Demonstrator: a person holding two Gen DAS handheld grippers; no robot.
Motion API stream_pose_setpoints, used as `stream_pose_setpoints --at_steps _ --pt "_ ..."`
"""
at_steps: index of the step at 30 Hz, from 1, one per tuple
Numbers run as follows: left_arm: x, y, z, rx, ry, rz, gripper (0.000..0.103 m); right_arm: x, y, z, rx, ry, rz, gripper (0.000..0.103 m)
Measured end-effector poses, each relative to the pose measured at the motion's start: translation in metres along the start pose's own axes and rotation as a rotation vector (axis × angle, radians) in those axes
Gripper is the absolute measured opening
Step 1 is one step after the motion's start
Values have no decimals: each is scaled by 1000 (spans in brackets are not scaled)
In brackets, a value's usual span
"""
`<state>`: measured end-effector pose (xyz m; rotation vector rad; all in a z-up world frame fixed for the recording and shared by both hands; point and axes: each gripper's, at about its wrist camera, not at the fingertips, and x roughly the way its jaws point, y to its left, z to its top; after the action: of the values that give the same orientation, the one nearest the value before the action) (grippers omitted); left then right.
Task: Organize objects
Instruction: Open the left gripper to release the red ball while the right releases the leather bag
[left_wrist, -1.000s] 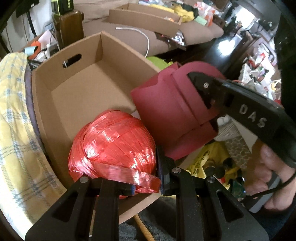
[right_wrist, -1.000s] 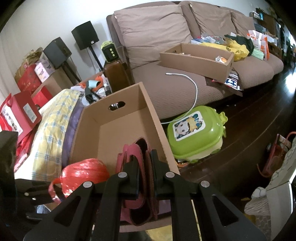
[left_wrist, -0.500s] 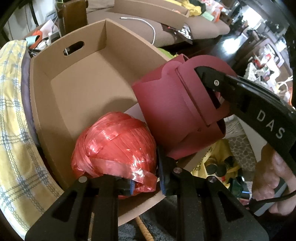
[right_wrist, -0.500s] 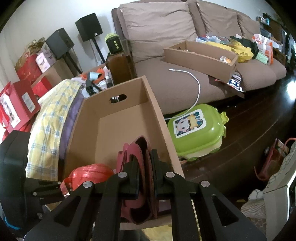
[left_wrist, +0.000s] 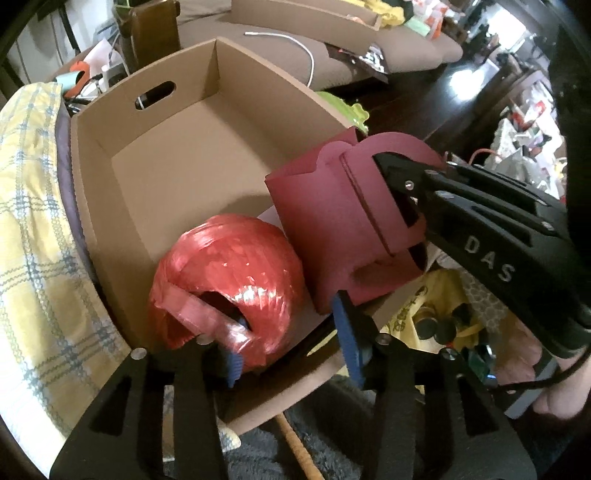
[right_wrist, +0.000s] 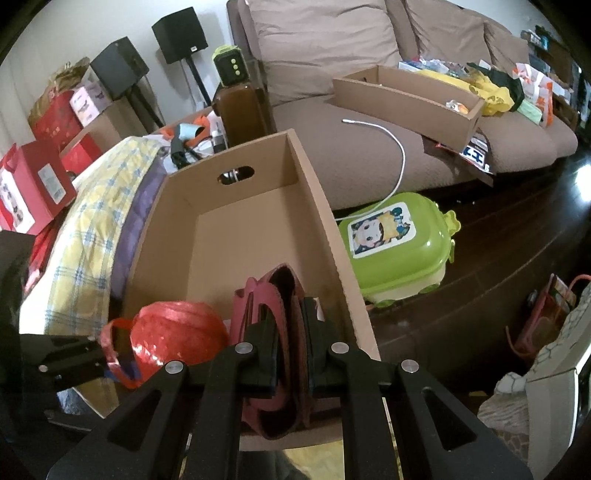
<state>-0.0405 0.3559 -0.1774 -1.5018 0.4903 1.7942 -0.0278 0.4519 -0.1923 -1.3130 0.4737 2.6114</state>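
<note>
A red ball of shiny plastic twine (left_wrist: 229, 273) rests in the near corner of the open cardboard box (left_wrist: 177, 122). My left gripper (left_wrist: 288, 339) hangs just above it; its jaws are opening and the blue pads (left_wrist: 347, 339) stand off the ball, one loose strand lying by the left pad. My right gripper (left_wrist: 400, 195) is shut on a dark red folded paper carton (left_wrist: 332, 221), held over the box's near right corner beside the ball. The right wrist view shows the carton (right_wrist: 280, 295) pinched between the right gripper (right_wrist: 291, 343) fingers, with the ball (right_wrist: 173, 332) to its left.
A yellow checked cloth (left_wrist: 33, 221) lies along the box's left side. A green toy case (right_wrist: 399, 243) sits on the dark floor to the right. Behind is a brown sofa (right_wrist: 351, 155) with a shallow cardboard tray (right_wrist: 406, 99) and a white cable (right_wrist: 399, 147). Red gift bags (right_wrist: 33, 184) stand at the far left.
The left jaws have spread apart and let go of the twine ball, which now lies in the box. The right gripper still holds the red carton in nearly the same place.
</note>
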Motion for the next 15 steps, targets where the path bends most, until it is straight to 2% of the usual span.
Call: stream_pose_setpoints --at_steps 3,15 --pt "-5 1 -2 -5 10 -8 50 3 1 -1 -6 19 4 9" --pt "-32 7 -8 -21 -9 -41 50 5 2 -2 -4 25 6 13"
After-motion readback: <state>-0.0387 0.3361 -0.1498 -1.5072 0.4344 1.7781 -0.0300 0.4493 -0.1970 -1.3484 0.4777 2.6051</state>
